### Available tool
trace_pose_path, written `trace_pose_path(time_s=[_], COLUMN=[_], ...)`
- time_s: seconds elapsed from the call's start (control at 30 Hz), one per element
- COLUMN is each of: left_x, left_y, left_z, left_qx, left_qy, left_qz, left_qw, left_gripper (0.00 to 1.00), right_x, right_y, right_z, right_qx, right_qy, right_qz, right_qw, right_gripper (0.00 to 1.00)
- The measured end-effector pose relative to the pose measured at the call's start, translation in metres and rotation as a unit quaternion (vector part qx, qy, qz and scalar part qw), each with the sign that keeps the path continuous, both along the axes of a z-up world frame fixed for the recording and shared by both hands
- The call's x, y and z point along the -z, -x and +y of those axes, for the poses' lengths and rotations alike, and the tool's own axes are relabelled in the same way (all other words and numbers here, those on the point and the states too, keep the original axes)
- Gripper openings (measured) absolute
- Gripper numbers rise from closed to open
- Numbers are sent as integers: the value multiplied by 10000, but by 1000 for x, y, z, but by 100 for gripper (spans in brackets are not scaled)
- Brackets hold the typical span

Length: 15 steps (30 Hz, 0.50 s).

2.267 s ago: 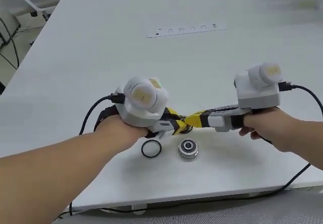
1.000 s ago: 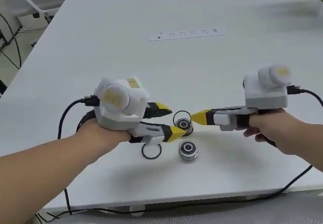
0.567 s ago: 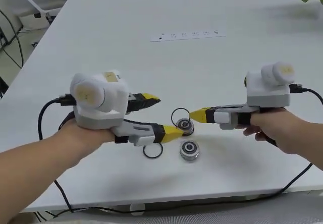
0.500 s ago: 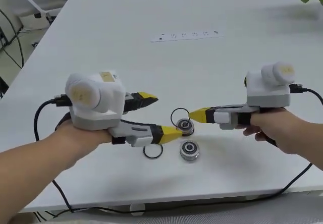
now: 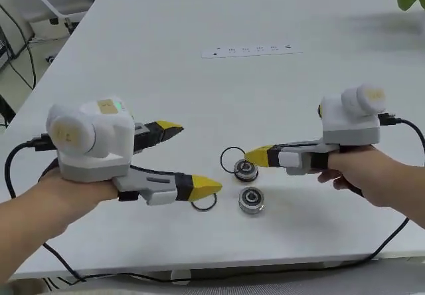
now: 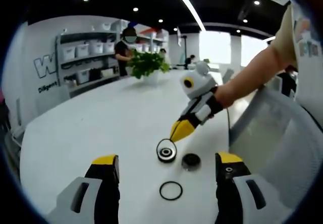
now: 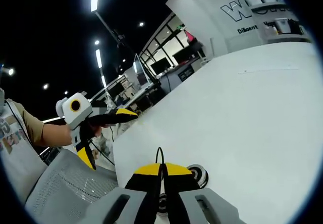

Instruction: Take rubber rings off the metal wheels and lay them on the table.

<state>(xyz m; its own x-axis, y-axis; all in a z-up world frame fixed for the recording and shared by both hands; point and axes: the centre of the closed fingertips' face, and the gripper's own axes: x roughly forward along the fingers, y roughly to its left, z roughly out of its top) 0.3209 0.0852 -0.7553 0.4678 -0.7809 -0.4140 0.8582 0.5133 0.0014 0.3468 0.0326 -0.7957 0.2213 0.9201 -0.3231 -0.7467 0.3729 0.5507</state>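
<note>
The right gripper point(image 5: 255, 155) pinches a rubber ring point(image 5: 232, 157) just beside the far wheel point(image 5: 246, 169), the left gripper point(image 5: 194, 158) gapes wide to that wheel's left, so a snagged ring could drag the unheld wheel across the counter point(image 5: 199, 76)

- Right gripper point(image 7: 161, 170), jaws pressed together on a thin rubber ring point(image 7: 159, 156) rising above its tips.
- Just right of it, a metal wheel point(image 7: 198, 174) on the table point(image 7: 242, 123).
- Up-left of it, left gripper point(image 7: 112, 139), jaws spread wide.
</note>
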Motion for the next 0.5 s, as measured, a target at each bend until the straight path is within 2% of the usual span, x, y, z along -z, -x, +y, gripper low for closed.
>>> trace_pose_path(time_s=[0.1, 0.27, 0.43, 0.5], left_x=[1, 7, 10, 14], left_y=[4, 11, 16, 20], left_z=[6, 15, 22, 25], left_qx=[-40, -48, -105, -81], left_qy=[13, -115, -145, -282], left_qz=[33, 32, 46, -4], left_qw=[10000, 9999, 9998, 9996], left_gripper=[82, 85, 87, 88], right_x=[1, 4, 8, 10], right_y=[4, 10, 17, 20], right_z=[6, 15, 23, 27], right_qx=[-90, -219, -369, -419], right_qy=[35, 64, 139, 144], right_qz=[-5, 23, 58, 79], right_qw=[10000, 9997, 9992, 9990], right_gripper=[0, 0, 0, 0])
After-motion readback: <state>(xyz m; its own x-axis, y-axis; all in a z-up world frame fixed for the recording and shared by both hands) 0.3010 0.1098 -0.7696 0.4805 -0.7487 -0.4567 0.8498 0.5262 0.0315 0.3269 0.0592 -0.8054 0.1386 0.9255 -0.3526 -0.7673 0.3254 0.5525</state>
